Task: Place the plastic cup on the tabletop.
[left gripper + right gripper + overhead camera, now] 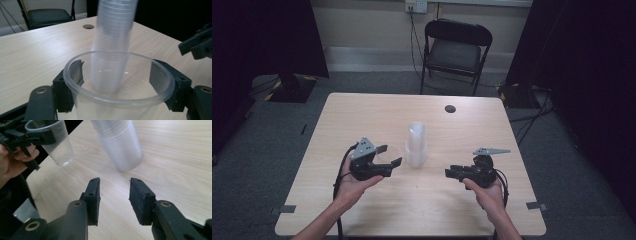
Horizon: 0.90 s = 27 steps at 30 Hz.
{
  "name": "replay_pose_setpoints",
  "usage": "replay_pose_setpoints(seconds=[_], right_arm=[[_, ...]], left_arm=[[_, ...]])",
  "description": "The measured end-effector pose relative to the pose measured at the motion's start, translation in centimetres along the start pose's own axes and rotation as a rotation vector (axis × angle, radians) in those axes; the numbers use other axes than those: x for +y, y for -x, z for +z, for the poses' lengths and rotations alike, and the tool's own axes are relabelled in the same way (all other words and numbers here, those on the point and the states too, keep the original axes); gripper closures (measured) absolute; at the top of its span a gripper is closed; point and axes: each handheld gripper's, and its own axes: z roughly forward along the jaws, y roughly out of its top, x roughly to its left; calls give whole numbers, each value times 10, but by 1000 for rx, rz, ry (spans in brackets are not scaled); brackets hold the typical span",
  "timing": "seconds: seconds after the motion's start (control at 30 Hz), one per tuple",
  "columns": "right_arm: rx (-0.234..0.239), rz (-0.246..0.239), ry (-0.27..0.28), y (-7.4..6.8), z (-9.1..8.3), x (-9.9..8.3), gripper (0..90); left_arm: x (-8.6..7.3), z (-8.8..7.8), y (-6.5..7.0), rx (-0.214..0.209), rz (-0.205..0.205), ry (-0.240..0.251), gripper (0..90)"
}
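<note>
Two grippers at work: a person at a pale wood-grain table (362,115) is separating clear plastic cups, one hand to each tool.
Left gripper (388,156): jaws clamped on the rim of a single cup (117,82), one pad inside the wall and one outside; in the right gripper view the cup (56,141) hangs clear of the tabletop.
Right gripper (114,195): jaws parted with nothing between them, aimed at the foot of the stack.
Stack of cups (416,145): standing upside down mid-table between the two tools, just beyond the held cup; blurred in both gripper views.
Step in hand: judged to be one cup pulled free and being carried off.
Next move: probably setting the cup down upright, gently, since the thin wall would buckle under a harder squeeze.
Materials: cups thin, glossy, see-through, tapered with rolled rims; pads matte black rubber; table smooth laminate.
Beyond: a black folding chair (456,50) on grey carpet.
</note>
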Motion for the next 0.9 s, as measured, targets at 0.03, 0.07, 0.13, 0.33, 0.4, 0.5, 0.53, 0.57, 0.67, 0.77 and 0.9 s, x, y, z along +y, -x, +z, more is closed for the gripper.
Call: replay_pose_setpoints(seconds=[0.03,0.07,0.13,0.33,0.4,0.5,0.53,0.57,0.67,0.77,0.9], right_arm=[[-7,-3,3,0,0,0,606],[-15,-6,6,1,0,-1,604],[-30,-17,7,0,0,-1,603],[-59,-29,6,1,0,-3,599],[-61,-28,12,1,0,-4,597],[-61,-30,10,1,1,-4,596],[-60,-31,6,1,1,-5,596],[-60,-33,3,1,2,-5,596],[-55,-37,-1,0,3,-6,593],[-54,-38,-9,1,5,-6,588],[-57,-38,-8,2,6,-5,587]], left_arm=[[1,-2,-3,6,-6,8,271],[1,-3,-5,11,-7,12,271],[2,-5,-8,29,-6,19,272],[4,-7,-16,64,0,34,274],[5,-5,-21,72,-17,49,276],[4,-2,-26,97,-26,62,278],[4,0,-28,105,-31,61,278],[4,0,-30,107,-42,61,279],[2,4,-36,121,-45,78,279],[1,9,-43,138,-54,86,280],[4,15,-53,168,-47,68,279]])
